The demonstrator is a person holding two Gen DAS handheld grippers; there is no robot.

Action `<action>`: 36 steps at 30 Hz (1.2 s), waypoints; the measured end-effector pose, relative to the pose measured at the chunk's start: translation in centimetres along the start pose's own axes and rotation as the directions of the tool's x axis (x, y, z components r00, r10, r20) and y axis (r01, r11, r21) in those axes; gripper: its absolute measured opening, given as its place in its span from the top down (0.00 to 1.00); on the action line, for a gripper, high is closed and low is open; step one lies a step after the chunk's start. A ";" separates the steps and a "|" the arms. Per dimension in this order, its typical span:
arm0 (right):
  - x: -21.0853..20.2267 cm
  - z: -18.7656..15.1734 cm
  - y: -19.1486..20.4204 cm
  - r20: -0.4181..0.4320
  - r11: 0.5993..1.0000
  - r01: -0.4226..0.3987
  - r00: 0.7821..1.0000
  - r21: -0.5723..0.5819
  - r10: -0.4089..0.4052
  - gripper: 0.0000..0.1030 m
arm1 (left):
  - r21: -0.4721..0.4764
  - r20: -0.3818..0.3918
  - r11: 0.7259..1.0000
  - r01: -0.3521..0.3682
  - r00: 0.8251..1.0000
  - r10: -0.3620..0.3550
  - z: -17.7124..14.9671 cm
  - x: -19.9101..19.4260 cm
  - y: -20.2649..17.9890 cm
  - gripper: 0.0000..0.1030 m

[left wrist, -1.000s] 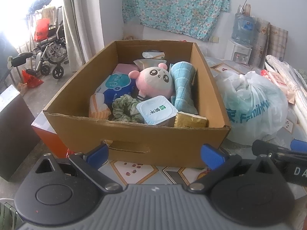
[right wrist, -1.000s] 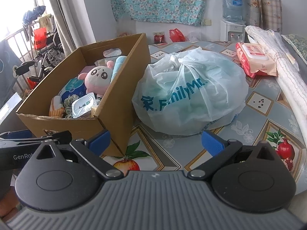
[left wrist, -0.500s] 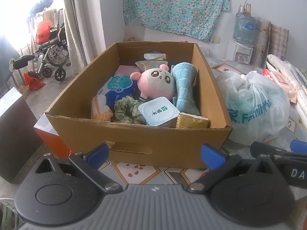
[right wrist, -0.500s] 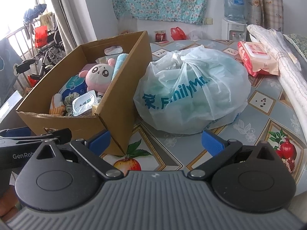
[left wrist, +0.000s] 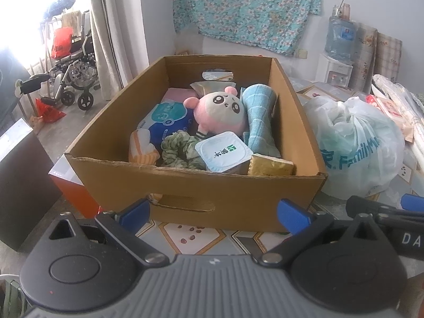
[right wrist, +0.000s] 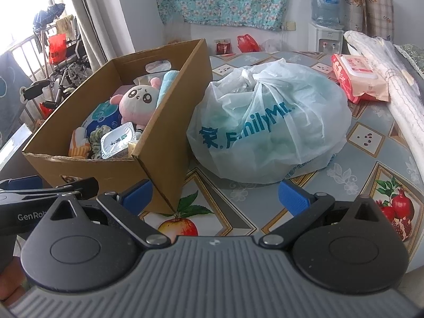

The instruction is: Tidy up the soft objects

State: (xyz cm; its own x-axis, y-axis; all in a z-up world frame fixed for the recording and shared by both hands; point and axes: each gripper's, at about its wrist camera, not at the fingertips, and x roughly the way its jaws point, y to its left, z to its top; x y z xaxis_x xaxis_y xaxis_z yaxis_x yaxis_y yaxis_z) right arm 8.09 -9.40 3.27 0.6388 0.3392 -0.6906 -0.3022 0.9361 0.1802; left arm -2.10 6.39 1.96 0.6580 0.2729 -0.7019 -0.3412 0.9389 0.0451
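A cardboard box stands on the patterned table, filled with soft things: a pink plush, a rolled light-blue towel, a green scrunchie, a blue-and-white tissue pack, an orange-striped glove and a sealed white cup. My left gripper is open with nothing in it, just in front of the box's near wall. My right gripper is open and bare, off the box's near right corner, facing a tied white plastic bag.
A pink wet-wipe pack and a long white roll lie at the table's right. A water dispenser stands at the back wall. Left of the table are an orange box, a dark cabinet and a wheelchair.
Both grippers have risen and drawn back a little, so the box and bag sit slightly lower and farther in view. Neither gripper has changed its opening.
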 end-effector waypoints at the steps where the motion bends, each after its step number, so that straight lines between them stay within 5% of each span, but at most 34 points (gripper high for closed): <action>1: 0.1 0.0 0.0 -0.001 1.000 0.000 1.000 -0.001 0.000 0.01 | -0.002 -0.002 1.000 -0.001 1.000 0.001 0.0 0.1 0.0 0.00; 36: 0.7 0.3 0.7 -0.016 1.000 -0.014 1.000 -0.012 0.014 0.01 | -0.015 -0.016 1.000 -0.019 1.000 0.019 0.0 0.4 0.2 0.00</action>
State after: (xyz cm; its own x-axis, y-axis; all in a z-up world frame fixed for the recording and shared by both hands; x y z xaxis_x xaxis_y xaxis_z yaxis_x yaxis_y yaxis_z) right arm 8.56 -8.48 3.12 0.6232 0.3506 -0.6991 -0.3197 0.9300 0.1814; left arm -1.91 6.69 1.68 0.6404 0.2870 -0.7124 -0.3640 0.9302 0.0475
